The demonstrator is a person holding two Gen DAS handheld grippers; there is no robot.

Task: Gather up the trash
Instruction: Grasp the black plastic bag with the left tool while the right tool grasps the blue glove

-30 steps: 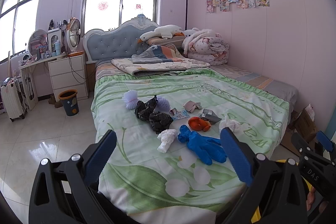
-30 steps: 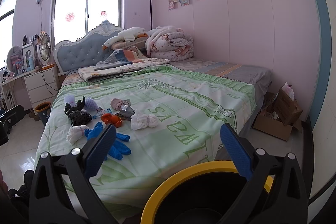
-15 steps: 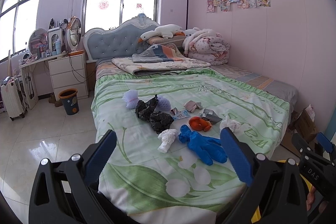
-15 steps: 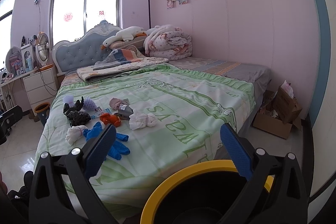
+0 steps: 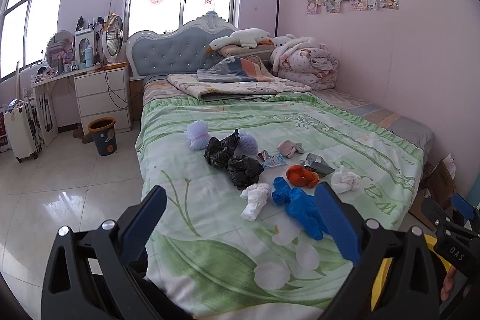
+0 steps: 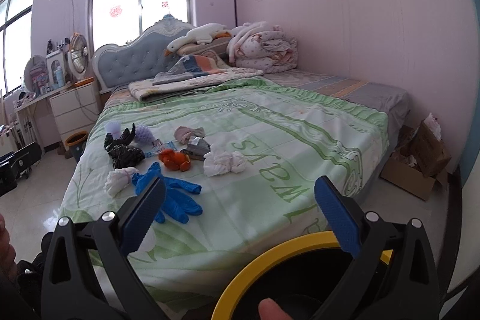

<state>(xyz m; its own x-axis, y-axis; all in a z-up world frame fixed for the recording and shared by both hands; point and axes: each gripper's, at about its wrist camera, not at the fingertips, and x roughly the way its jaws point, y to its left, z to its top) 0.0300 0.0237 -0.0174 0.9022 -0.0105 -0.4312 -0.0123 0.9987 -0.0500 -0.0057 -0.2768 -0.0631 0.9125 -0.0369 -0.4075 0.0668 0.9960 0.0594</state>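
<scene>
Trash lies on the green bedspread [image 5: 345, 134]: blue gloves [image 5: 295, 207], a white tissue wad [image 5: 255, 198], black plastic bags [image 5: 237, 161], an orange peel [image 5: 300, 174], a crumpled white tissue [image 5: 345, 179] and purple foam nets [image 5: 196, 134]. My left gripper [image 5: 240, 218] is open and empty, short of the bed's foot. My right gripper [image 6: 240, 212] is open and empty above a yellow-rimmed bin [image 6: 288, 248]. The right wrist view also shows the gloves [image 6: 177, 197], the peel [image 6: 175, 159] and the tissue [image 6: 223, 162].
A small dark bin with an orange rim [image 5: 102, 135] stands on the tiled floor by white drawers [image 5: 102, 98]. A suitcase [image 5: 21, 131] is at the far left. Cardboard boxes [image 6: 420, 158] sit by the right wall. Folded blankets [image 5: 234, 86] lie by the headboard.
Both grippers have drifted slightly; the right view has shifted a little toward the bed. Nothing was picked up.
</scene>
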